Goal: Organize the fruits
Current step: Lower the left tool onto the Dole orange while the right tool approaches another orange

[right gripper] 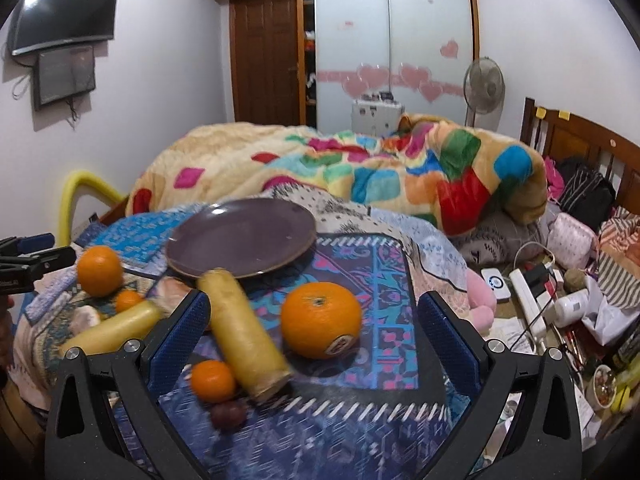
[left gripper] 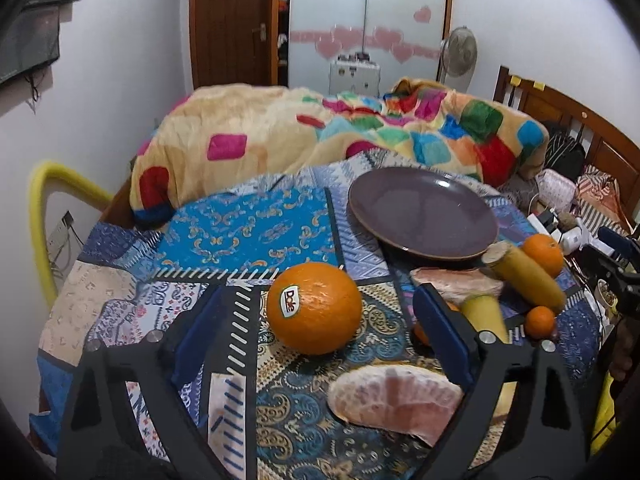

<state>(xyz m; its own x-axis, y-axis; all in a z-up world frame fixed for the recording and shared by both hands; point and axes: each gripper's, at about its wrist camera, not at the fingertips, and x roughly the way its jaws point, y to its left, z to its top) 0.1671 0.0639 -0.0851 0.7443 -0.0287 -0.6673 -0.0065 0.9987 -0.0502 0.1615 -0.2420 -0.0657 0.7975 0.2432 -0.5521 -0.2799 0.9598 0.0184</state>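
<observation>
- The left tool (left gripper: 320,344) stands with its blue-padded jaws spread wide and nothing pressed between them; a large orange (left gripper: 314,308) with a Dole sticker facing the camera sits on the patterned cloth (left gripper: 248,236) in the gap, clear of both pads.
- Nearest in the left wrist view, a peeled pomelo segment (left gripper: 394,400), pale pink, lies flat with its long axis running left to right, partly behind the right finger.
- The right tool (right gripper: 314,344) is also wide open and empty. Between its fingers in the right wrist view lie a small tangerine (right gripper: 212,380), a dark round fruit (right gripper: 228,414) nearest the camera, and a second large orange (right gripper: 320,320), stem end up, its sticker low on the near side.
- A yellow cylindrical piece (right gripper: 248,332), blunt at both ends, lies with its long axis running from near right to far left, its far end just beside the plate.
- Left of it, a second yellow piece (right gripper: 116,330) lies more nearly left to right, with another tangerine (right gripper: 128,300) and an orange (right gripper: 99,270) just beyond.
- Farther back sits an empty purple plate (right gripper: 240,236), slightly tilted on the cloth.
- Beyond is a bed with a multicoloured blanket (right gripper: 360,172).
</observation>
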